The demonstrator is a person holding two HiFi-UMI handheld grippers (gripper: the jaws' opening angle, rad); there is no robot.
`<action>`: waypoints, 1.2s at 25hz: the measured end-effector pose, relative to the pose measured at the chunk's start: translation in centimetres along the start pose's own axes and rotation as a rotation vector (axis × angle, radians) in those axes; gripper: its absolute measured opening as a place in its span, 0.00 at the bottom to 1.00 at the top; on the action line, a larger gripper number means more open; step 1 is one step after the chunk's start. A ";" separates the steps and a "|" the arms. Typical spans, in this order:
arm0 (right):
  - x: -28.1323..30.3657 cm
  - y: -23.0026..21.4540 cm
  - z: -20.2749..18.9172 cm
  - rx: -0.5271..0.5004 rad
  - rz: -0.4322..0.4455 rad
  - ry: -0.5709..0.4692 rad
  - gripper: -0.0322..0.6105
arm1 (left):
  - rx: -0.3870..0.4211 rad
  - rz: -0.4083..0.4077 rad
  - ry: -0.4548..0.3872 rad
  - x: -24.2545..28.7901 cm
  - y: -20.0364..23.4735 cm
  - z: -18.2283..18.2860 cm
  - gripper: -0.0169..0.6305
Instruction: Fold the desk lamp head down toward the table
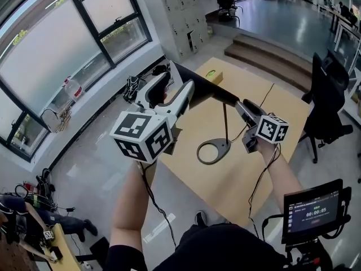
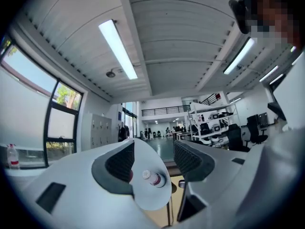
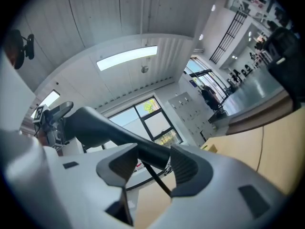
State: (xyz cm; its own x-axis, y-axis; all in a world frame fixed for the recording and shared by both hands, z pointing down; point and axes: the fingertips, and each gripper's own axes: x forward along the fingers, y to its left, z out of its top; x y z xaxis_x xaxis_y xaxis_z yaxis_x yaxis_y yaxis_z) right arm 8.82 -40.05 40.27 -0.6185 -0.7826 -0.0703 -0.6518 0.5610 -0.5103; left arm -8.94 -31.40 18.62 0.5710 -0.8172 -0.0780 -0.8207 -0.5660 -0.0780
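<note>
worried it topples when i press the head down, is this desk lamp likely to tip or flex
Probably tippy: the long lamp head overhangs a thin stem on a small open ring base. The stem looks slim, so it may flex somewhat. With such thin parts it is likely light for its size.

One black ring-based desk lamp [image 1: 203, 86] and one pale wooden table [image 1: 237, 179] show. Two white plastic grippers: left gripper [image 1: 172, 92], right gripper [image 1: 243, 109]. One black office chair [image 1: 330, 100], one small dark screen [image 1: 313, 210].
</note>
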 end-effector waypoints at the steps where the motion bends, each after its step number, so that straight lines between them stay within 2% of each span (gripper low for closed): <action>1: 0.1 -0.5 -0.2 0.014 0.005 -0.001 0.35 | -0.029 -0.026 0.007 0.3 -0.2 -0.2 0.44; 4: 0.0 -1.9 -0.5 0.089 0.028 -0.012 0.35 | -0.120 -0.130 0.025 1.3 -1.4 -0.6 0.44; 6: 0.2 -1.8 -0.8 0.156 0.063 -0.017 0.38 | -0.142 -0.186 0.025 1.6 -1.9 -0.7 0.31; 7: 0.4 -1.8 -0.9 0.178 0.081 -0.014 0.39 | -0.139 -0.193 0.027 1.7 -2.0 -0.7 0.28; 9: 0.7 -1.7 -1.3 0.193 0.119 0.001 0.39 | -0.124 -0.186 0.038 1.7 -1.8 -1.0 0.20; 17: 0.3 -1.9 -0.9 0.156 0.140 0.004 0.37 | -0.063 -0.166 0.086 1.7 -2.2 -1.3 0.17; 30: 0.3 -2.1 0.6 0.031 0.129 0.075 0.34 | -0.202 -0.136 0.061 -1.9 -0.3 -4.9 0.13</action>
State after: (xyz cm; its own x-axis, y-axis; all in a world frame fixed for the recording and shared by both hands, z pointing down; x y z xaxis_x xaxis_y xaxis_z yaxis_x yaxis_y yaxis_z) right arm 10.21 -41.64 40.80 -0.7281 -0.6815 -0.0736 -0.5513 0.6461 -0.5279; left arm -9.85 -30.23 23.65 0.6791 -0.7338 -0.0200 -0.7273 -0.6762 0.1173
